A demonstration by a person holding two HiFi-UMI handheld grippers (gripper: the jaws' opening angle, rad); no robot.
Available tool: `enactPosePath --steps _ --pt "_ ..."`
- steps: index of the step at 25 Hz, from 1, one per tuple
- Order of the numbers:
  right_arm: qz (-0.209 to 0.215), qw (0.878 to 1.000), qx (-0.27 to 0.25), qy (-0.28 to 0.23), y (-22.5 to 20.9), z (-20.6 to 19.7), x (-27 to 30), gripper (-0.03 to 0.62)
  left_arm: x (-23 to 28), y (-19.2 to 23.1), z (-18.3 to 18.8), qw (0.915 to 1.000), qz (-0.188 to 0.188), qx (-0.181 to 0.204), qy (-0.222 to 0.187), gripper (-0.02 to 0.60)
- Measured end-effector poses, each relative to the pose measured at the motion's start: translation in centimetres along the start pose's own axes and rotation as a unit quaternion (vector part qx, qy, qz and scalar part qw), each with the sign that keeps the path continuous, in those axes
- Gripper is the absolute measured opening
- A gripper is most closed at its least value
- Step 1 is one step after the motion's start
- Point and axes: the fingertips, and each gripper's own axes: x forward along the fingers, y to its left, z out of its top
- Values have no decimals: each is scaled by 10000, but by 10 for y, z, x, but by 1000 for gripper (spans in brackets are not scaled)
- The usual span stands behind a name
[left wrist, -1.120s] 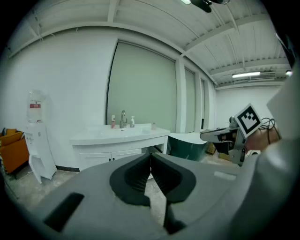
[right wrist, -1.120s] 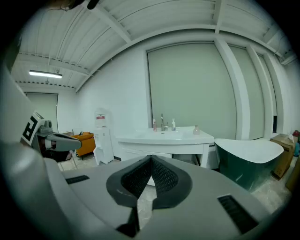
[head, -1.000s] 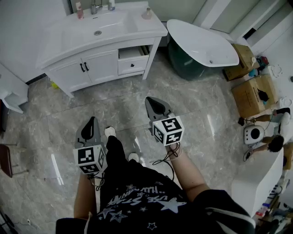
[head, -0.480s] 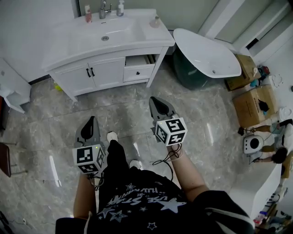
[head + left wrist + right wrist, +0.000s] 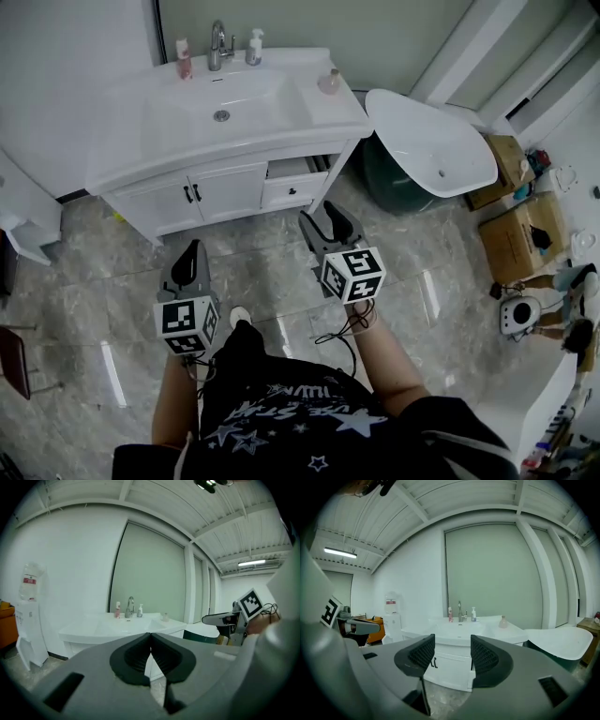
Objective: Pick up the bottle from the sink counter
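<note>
Fingers, right: my right gripper (image 5: pixel 453 654) has its pads (image 5: pixel 423 654) apart and opening, with nothing between them, only the far wall and vanity seen through the gap.
Fingers, left: my left gripper (image 5: pixel 150 651) has its pads pressed together on nothing.
What that means: I read the opening jaws as the right side being readied for the grab. The approach is unfinished, since both grippers hang over the floor well apart from the counter, and nothing has been lifted.
Sink counter (image 5: pixel 314 111): white vanity against the back wall, ahead of me.
Bathtub (image 5: pixel 427 141): white tub just right of the vanity, nothing showing in it but a small fitting.
Basin (image 5: pixel 246 92): sunk in the countertop, holding only its drain as far as I can see.
Cardboard boxes (image 5: pixel 514 220): stacked by the right wall, with a dark item on the nearer one; what is inside I cannot tell.
Drawer (image 5: pixel 286 169): pulled partly open under the counter's right end, contents too small to make out.
Bottles: a pink bottle (image 5: pixel 184 58) and a white pump bottle (image 5: pixel 253 47) flank the tap (image 5: pixel 217 43) at the back edge, and a small flask (image 5: pixel 328 82) stands alone on the right wing. Which one the task means I cannot tell.
</note>
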Motion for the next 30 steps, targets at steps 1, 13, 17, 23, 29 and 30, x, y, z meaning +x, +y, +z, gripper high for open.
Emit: enactPosePath --steps 1,13,17,23,29,30 --pt "-35 10000 20 12 -4 5 15 237 14 7 6 10000 -41 11 -8 18" --pt "-374 9988 286 93 -24 33 132 447 112 76 34 9991 -424 47 40 18" --pt "-476 9981 334 191 -35 30 146 454 134 82 36 9984 -549 75 85 18" --pt "-708 9960 522 162 -75 36 169 453 171 77 48 9973 -680 233 136 18" --pt "-835 9945 623 84 -143 41 214 453 224 69 60 9975 -571 379 146 18" --pt "-829 9947 603 85 -155 43 225 453 237 67 64 9976 -543 406 135 18"
